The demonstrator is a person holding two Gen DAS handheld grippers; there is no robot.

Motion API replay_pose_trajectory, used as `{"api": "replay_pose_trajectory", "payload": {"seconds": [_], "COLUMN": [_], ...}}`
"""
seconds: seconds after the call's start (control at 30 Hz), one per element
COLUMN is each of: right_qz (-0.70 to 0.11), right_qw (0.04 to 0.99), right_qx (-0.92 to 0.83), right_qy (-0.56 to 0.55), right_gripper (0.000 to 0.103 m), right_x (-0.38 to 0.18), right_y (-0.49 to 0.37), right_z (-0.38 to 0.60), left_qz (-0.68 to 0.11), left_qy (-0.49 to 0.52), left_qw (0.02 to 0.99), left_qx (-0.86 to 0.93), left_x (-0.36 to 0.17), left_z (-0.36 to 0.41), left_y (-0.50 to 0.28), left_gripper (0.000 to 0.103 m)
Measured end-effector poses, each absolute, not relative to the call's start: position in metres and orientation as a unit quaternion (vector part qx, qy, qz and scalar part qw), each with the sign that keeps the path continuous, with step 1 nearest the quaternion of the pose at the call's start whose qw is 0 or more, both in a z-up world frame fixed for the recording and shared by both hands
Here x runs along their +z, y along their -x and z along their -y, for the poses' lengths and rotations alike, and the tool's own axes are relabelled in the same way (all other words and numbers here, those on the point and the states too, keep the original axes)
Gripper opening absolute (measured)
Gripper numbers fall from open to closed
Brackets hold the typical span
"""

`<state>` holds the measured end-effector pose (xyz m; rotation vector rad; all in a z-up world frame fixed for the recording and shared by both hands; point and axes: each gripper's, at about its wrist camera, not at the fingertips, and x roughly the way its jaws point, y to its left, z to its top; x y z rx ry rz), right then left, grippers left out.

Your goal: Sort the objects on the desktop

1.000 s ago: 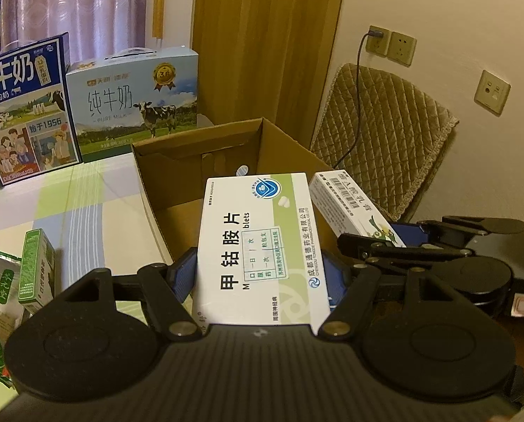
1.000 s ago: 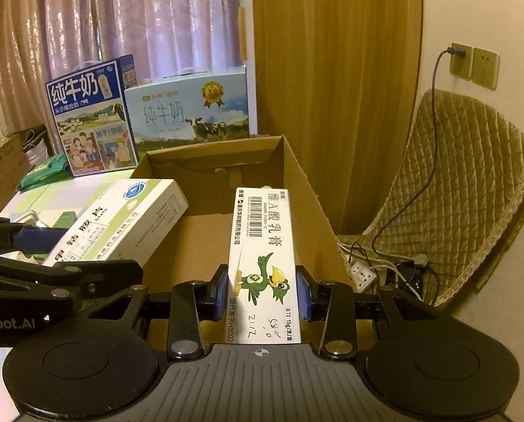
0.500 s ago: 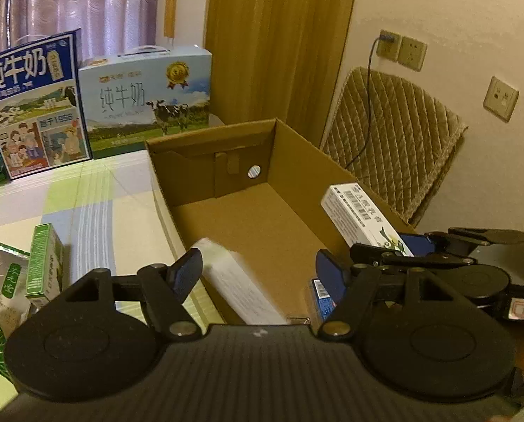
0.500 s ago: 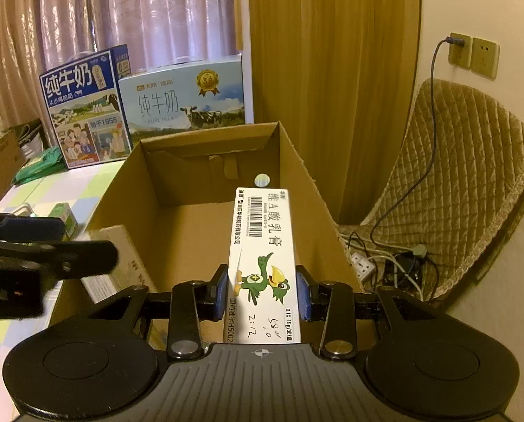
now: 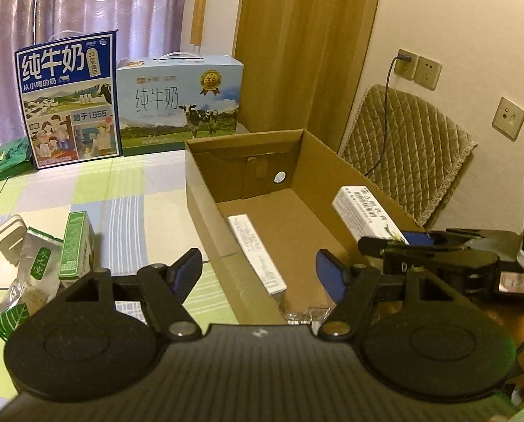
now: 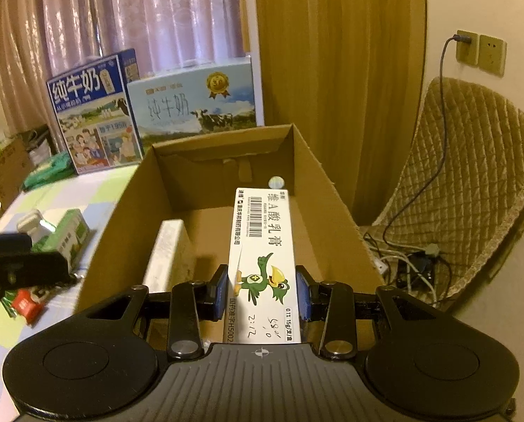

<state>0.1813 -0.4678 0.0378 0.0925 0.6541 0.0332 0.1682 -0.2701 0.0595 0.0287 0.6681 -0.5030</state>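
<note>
left claw [image 5: 258, 263]: jaws stood apart, holding nothing, above the near left corner of the cardboard box [image 5: 350, 168].
right claw [image 6: 261, 292]: clamped on the ointment carton [image 6: 262, 256], which pointed ahead over the box's open top.
white medicine box [image 5: 256, 248]: lay inside the cardboard box, just ahead of the left claw, leaning on the left wall.
step: judged as dropping the second carton in; one was already in.
next move: right jaws needed to part over the bare floor ahead.
leftovers: green packets [image 5: 74, 242] sat on the table, ahead-left of the left claw.
</note>
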Motion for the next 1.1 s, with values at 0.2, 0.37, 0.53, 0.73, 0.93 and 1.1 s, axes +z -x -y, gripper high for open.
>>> {"api": "replay_pose_trajectory", "payload": {"seconds": [0.2,0.37,0.53,0.73,0.93,1.1], "right_qz": [-0.318,-0.310,-0.308,-0.313,-0.325,-0.329], "right_qw": [0.947,0.949,0.949,0.948,0.943,0.941], "right_qx": [0.012,0.000,-0.001,0.003,0.014,0.024], "right_qy": [-0.044,-0.063,-0.069,-0.065,-0.064,-0.067], "right_gripper": [0.045,0.054,0.061,0.068,0.076,0.083], "right_x": [0.042,0.045,0.050,0.053,0.055,0.058], "right_y": [-0.172,-0.151,-0.132,-0.116,-0.103,-0.094], "right_z": [0.467,0.473,0.469,0.457,0.442,0.427], "left_qz": [-0.326,-0.329,-0.332,-0.329,-0.327,-0.329], "left_qy": [-0.010,-0.002,0.004,0.009,-0.001,0.007], "left_qw": [0.915,0.916,0.917,0.920,0.924,0.926], "left_qx": [-0.238,-0.228,-0.221,-0.212,-0.200,-0.187], "left_x": [0.056,0.052,0.050,0.054,0.056,0.053], "left_z": [0.259,0.246,0.233,0.217,0.203,0.185], "left_y": [-0.162,-0.153,-0.142,-0.130,-0.119,-0.114], "left_gripper": [0.067,0.067,0.068,0.074,0.076,0.080]}}
